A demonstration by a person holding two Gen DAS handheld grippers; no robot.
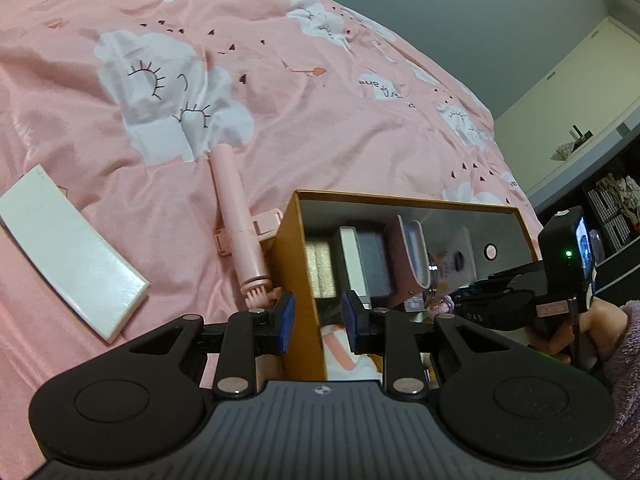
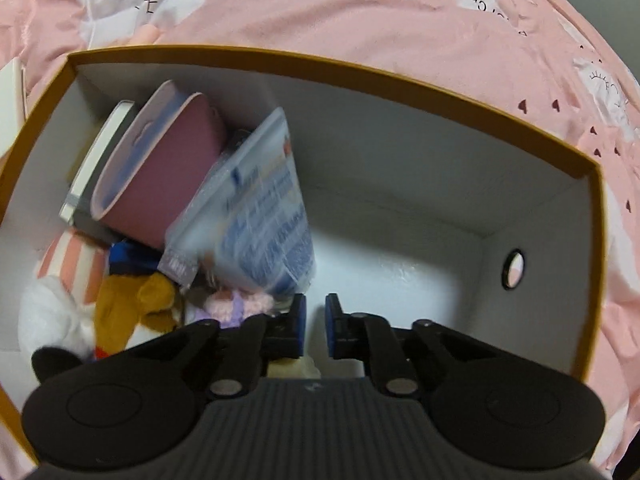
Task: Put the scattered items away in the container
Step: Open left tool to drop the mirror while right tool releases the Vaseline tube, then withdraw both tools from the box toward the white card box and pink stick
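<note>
An orange box (image 1: 400,198) with a white inside stands on the pink bedspread. My left gripper (image 1: 318,322) straddles its near left wall, one blue pad outside and one inside, shut on it. My right gripper (image 2: 316,328) points down into the box (image 2: 360,76), shut with nothing between its pads. Just left of it a blurred plastic packet with blue print (image 2: 264,216) leans on a pink case (image 2: 160,184). A white and grey carton (image 2: 100,152) and plush toys (image 2: 120,304) fill the left side. Outside, a pink stick (image 1: 236,216) lies against the box wall, and a flat white carton (image 1: 72,252) lies further left.
The right half of the box floor (image 2: 400,264) is bare, with a round hole (image 2: 512,268) in the right wall. The bedspread (image 1: 320,92) spreads wide behind. A hand in a fuzzy purple sleeve (image 1: 624,340) holds the right gripper; shelves stand at far right.
</note>
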